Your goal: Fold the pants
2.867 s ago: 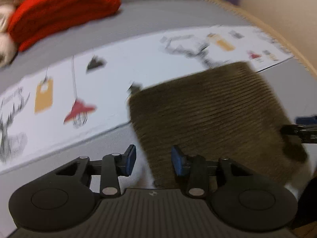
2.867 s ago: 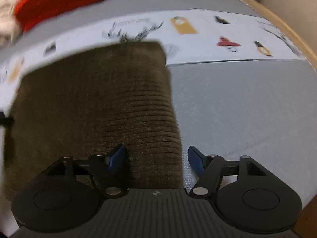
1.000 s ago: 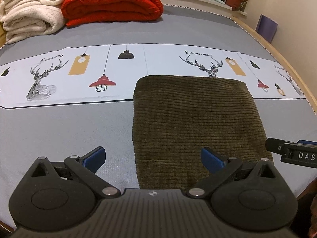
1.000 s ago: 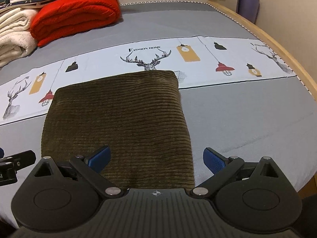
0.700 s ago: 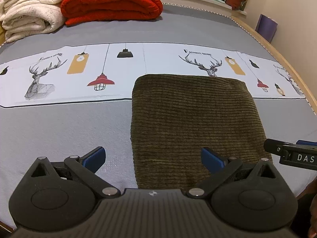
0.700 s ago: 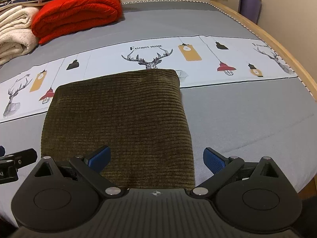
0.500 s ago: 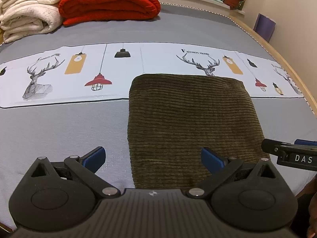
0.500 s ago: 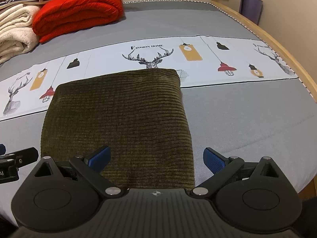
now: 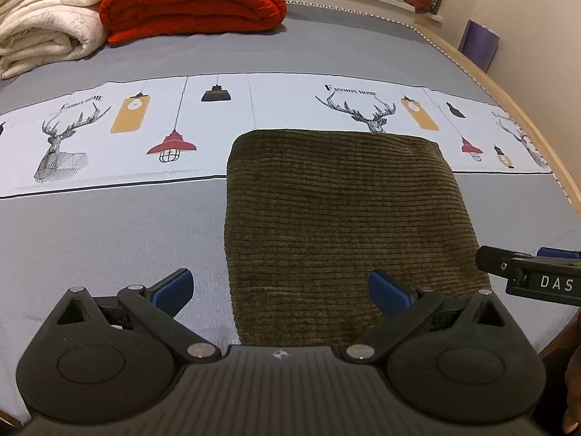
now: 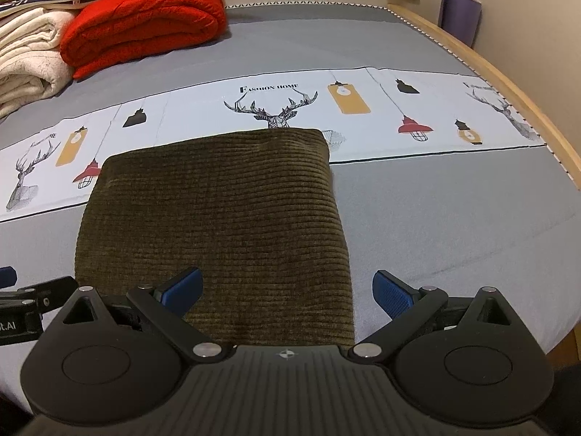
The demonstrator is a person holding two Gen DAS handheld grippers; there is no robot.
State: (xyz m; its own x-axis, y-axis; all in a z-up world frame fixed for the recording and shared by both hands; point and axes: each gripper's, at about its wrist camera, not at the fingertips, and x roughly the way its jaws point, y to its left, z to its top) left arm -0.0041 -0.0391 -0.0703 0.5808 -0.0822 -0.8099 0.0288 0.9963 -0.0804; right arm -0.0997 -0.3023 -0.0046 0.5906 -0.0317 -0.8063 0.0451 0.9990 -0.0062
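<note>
The olive-brown corduroy pants (image 9: 341, 210) lie folded into a flat rectangle on the grey bed (image 9: 109, 239); they also show in the right wrist view (image 10: 214, 218). My left gripper (image 9: 281, 289) is open and empty, held over the near left edge of the pants. My right gripper (image 10: 287, 290) is open and empty, held over the near right edge. The right gripper's tip shows at the right edge of the left wrist view (image 9: 530, 276). The left gripper's tip shows at the left edge of the right wrist view (image 10: 32, 301).
A white printed band with deer and lamps (image 9: 127, 134) crosses the bed under the far end of the pants. A folded red blanket (image 9: 192, 0) and cream blankets (image 9: 47, 18) lie at the head. A wooden bed edge (image 10: 526, 109) runs along the right.
Since 2.9 s ago both grippers have opened wide and drawn back from the pants. Over the last second both views are almost still.
</note>
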